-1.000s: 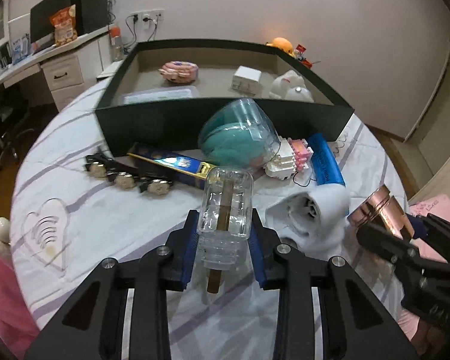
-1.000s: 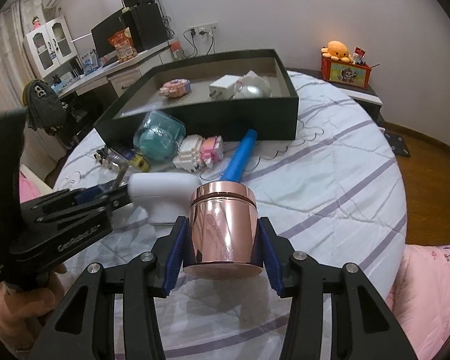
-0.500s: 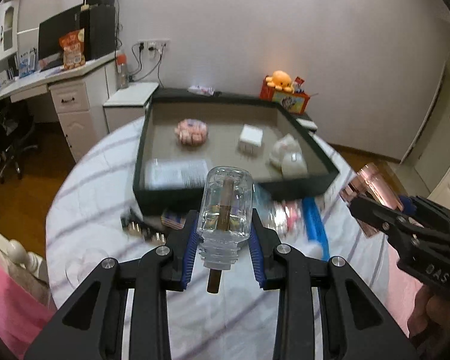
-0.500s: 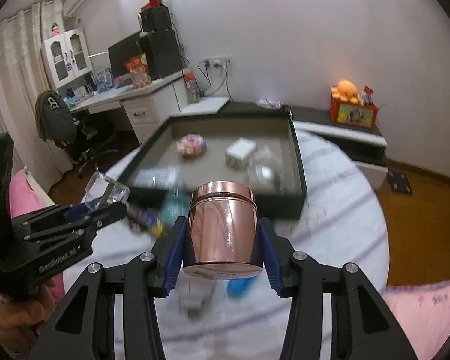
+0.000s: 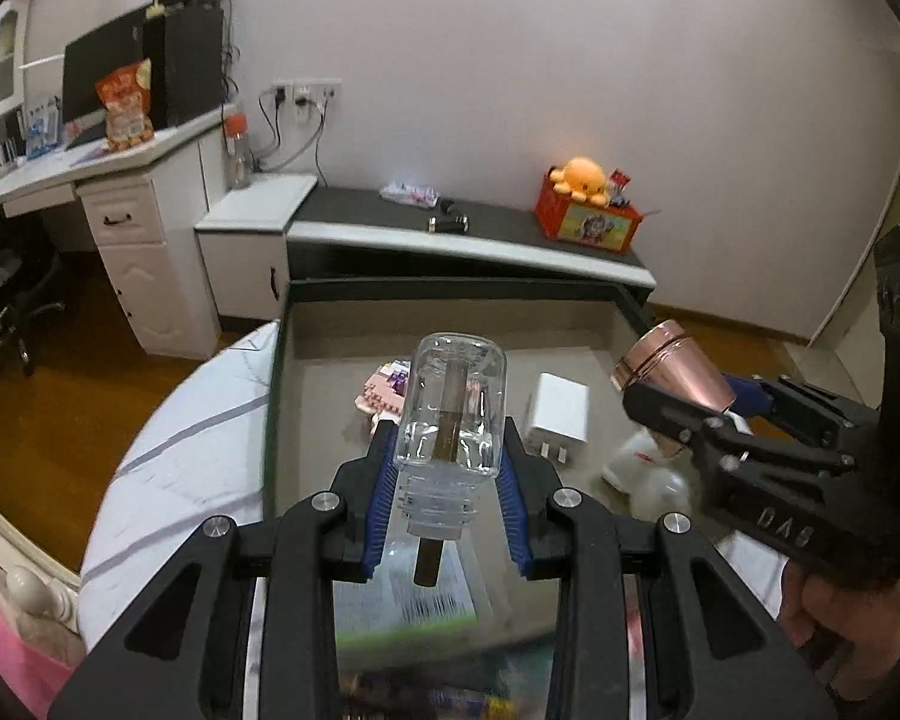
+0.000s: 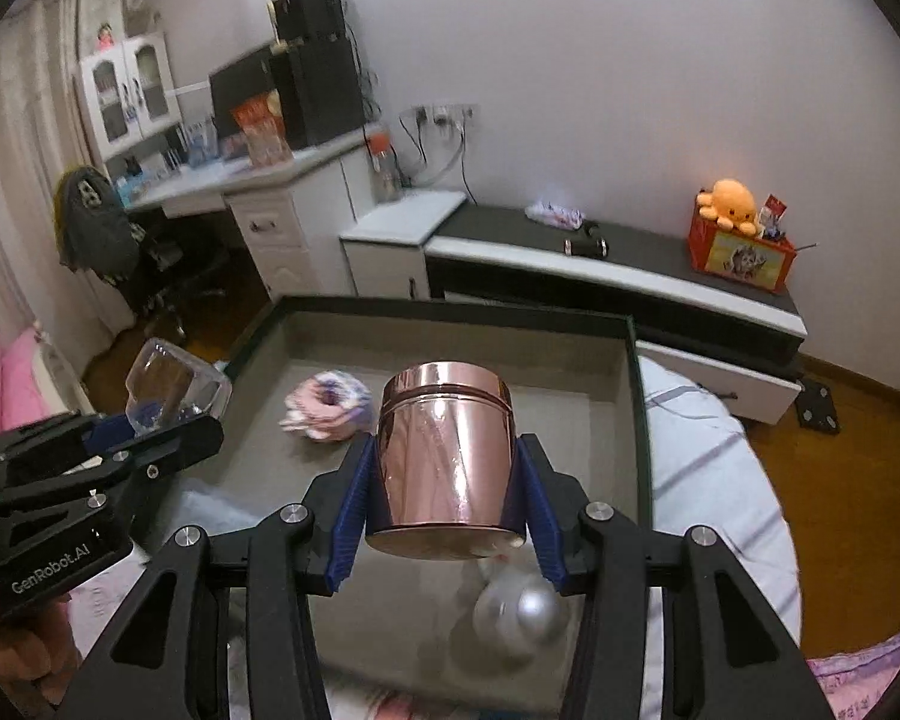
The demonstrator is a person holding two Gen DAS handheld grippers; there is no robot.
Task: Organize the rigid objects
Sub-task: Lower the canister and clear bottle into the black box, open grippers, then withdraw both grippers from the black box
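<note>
Gripping a clear glass bottle (image 5: 453,405) by its threaded neck, the left claw (image 5: 450,507) hangs above the dark-walled tray (image 5: 450,289), its blue pads (image 5: 383,501) pressed against the glass on both sides. A brown stick stands inside the bottle, its end poking out of the mouth toward the camera. The right claw (image 6: 444,507) is clamped on a rose-gold metal canister (image 6: 444,456), held upright over the same tray, with the blue pads against the canister's lower wall. In the left wrist view that canister (image 5: 672,369) shows tilted at the tray's right side, carried by the right claw and a hand (image 5: 840,618). The tray sits on a round table (image 6: 714,480) covered in a white striped cloth. Inside the tray lie a pink-and-white block toy (image 6: 327,408) toward the far left corner, a white plug adapter (image 5: 558,414) near the middle, and a blurred white-and-silver rounded thing (image 6: 519,612) below the canister. A flat printed card (image 5: 402,606) lies blurred at the tray's near edge.
</note>
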